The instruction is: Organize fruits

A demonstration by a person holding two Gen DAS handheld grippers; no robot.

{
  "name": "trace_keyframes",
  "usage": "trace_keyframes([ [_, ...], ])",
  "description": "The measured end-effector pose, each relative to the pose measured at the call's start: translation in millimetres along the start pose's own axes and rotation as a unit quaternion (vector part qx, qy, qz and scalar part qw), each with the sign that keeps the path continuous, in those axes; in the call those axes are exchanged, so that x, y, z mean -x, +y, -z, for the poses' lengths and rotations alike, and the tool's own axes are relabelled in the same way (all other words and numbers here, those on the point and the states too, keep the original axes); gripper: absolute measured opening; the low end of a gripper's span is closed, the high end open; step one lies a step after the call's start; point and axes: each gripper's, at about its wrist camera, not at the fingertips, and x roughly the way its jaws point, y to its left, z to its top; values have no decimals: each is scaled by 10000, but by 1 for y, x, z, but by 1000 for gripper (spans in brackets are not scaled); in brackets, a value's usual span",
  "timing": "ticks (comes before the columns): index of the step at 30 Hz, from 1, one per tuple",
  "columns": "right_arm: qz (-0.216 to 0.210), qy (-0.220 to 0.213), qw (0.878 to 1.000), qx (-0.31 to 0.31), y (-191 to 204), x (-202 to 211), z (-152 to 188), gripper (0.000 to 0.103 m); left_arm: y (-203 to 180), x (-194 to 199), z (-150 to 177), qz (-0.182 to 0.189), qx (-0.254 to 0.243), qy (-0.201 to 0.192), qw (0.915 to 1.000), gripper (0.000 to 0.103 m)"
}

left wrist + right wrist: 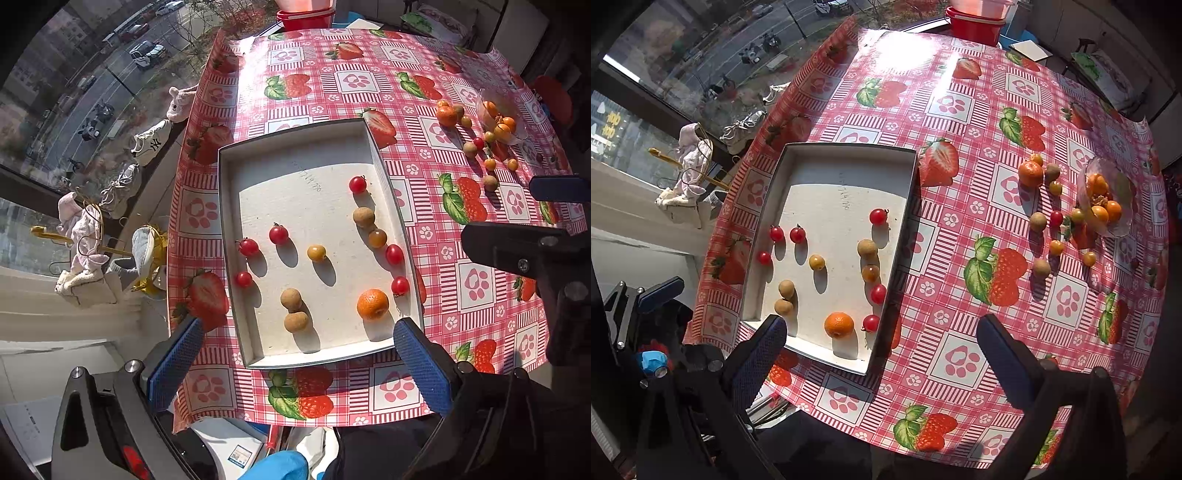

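A red bucket (977,26) stands at the far edge of the surface (960,118), which wears a pink checked cloth printed with strawberries and paw marks. Shoes (153,142) and pale cloths lie on the window sill to the left. Nothing stands between the tongs and the fruit.

The white tray (258,184) holds twelve fruits: six cherry tomatoes (279,235), three brown longans (290,297), two small yellow fruits (317,253) and one orange (372,304). On the right side of the surface a clear bowl (1123,229) lies tipped with several orange fruits in it, and about ten loose fruits are scattered beside it, among them a second orange (1030,173).

The left tongs (295,345) hang wide and empty over the tray's near edge, the orange just beyond the right finger. The right tongs (882,341) are also wide and empty, above the tray's near right corner, well apart from the scattered fruits.
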Motion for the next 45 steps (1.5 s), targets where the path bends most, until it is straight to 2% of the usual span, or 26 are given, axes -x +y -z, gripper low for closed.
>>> trace_keyframes([
  [8,112,90,9994,310,14,-4,3,103,3,-1,5,29,48,64,10000,103],
  [28,251,244,9979,549,18,-12,12,103,-1,0,6,34,-97,58,9999,103],
  [45,247,269,9979,533,17,-13,12,103,-2,2,5,87,-157,-49,9998,103],
])
